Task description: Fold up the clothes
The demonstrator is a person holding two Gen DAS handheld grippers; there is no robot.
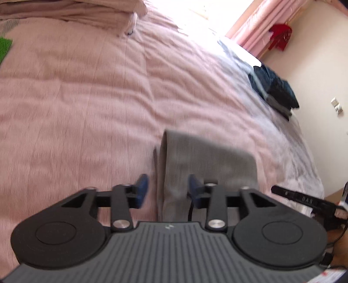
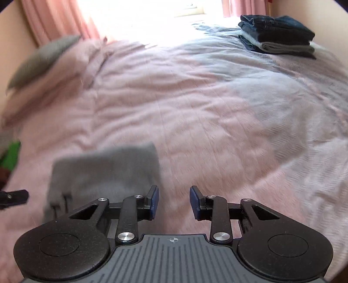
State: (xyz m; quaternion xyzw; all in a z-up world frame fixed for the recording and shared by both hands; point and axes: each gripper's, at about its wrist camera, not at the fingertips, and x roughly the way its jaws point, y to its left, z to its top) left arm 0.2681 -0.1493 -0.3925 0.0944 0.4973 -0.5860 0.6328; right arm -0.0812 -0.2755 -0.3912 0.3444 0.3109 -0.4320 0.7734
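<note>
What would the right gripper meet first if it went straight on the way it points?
Probably bare pink bedspread: nothing lies between the right gripper's open jaws. The folded grey garment sits off to its left, seemingly outside that line, though depth is unclear.

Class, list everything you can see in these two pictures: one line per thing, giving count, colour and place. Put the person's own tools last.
Bedspread: one, pink, covers the bed under everything.
Grey garment: one, grey, folded, on the bedspread just ahead of the left tongs.
Clothes stack: one pile, dark blue and grey, folded, far right corner of the bed.
Beige bedding: one heap, beige, far left end of the bed.
Pillow: one, grey, blurred, far left by the curtain.
Curtain: pink, at the bright window.
Red cloth: one, red, hanging by the curtain.
Green item: one, green, left edge, too cropped to identify.
Left tongs: black with blue pads, open, over the garment's edge.
Right tongs: black with blue pads, open, empty, right of the garment.
</note>
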